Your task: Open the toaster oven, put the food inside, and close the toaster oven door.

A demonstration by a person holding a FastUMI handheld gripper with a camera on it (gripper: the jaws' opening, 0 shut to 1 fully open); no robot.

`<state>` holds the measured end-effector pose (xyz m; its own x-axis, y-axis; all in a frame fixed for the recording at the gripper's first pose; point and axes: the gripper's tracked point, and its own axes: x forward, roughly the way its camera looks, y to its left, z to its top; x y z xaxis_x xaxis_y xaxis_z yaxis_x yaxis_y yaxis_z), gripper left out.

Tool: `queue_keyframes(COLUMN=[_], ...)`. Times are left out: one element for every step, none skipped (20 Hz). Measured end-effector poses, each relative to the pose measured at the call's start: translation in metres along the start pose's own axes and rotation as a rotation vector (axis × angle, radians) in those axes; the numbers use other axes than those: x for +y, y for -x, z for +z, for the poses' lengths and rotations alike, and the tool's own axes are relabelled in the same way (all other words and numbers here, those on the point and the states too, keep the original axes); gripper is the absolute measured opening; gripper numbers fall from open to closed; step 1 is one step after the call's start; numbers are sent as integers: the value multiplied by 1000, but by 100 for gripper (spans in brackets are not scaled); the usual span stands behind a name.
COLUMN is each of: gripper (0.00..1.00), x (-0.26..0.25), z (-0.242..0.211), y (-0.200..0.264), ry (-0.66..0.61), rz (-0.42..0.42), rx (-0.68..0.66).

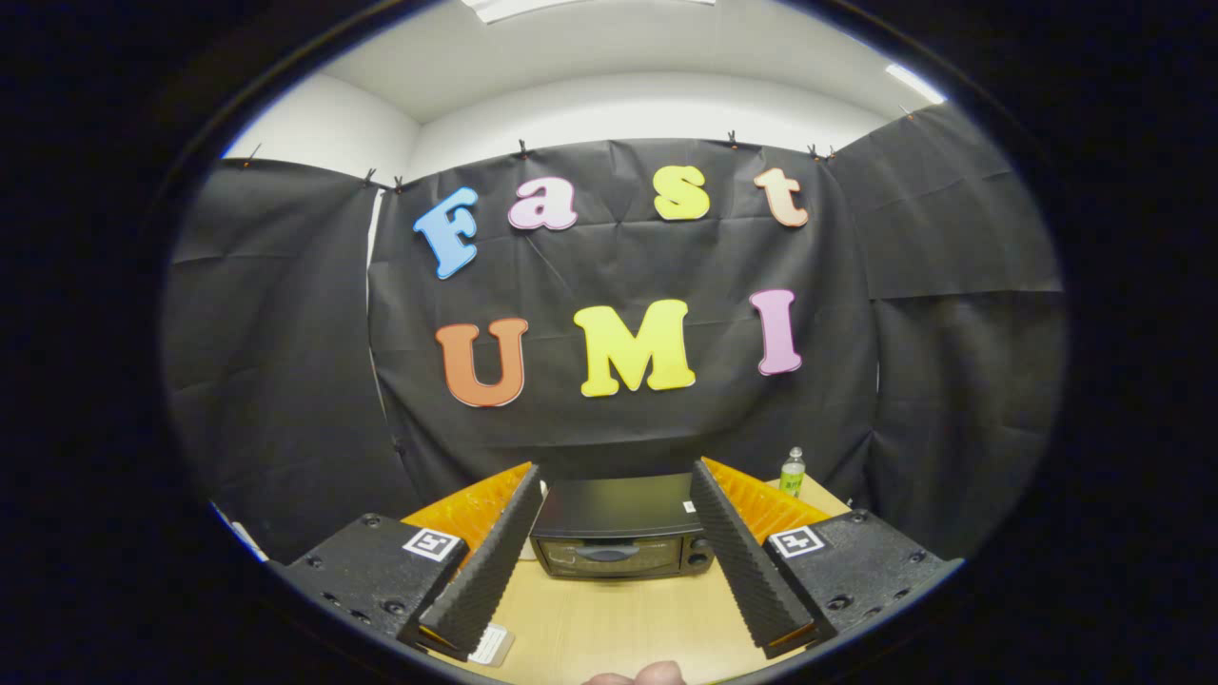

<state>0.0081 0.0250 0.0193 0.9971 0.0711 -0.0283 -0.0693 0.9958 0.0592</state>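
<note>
Two ridged fingers of the tool [616,480] spread wide, framing the boxy toaster oven [620,528].

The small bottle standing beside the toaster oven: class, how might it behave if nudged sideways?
The bottle is tall, narrow and upright near the table's edge, so it would probably tip, then perhaps roll. It looks like light plastic. The open hand-held gripper is well short of it.

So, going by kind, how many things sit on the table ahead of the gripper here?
Toaster oven, door shut: 1
Bottle: 1
Small card by the gripper, whose fingers stand open, holding nothing: 1
Total: 3
</note>
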Motion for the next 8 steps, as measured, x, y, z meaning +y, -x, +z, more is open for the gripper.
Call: queue_keyframes(gripper=[100,100,100,100,100,100,100,100], x=[1,2,2,1,1,2,4,5], z=[-1,-1,-1,0,1,2,2,3], y=[-1,-2,-3,-3,-3,-4,-4,-4], ry=[-2,-2,-3,-1,1,4,6,7], rz=[3,5,4,3,3,4,8,11], rx=[3,5,4,0,-2,-5,-6,-7])
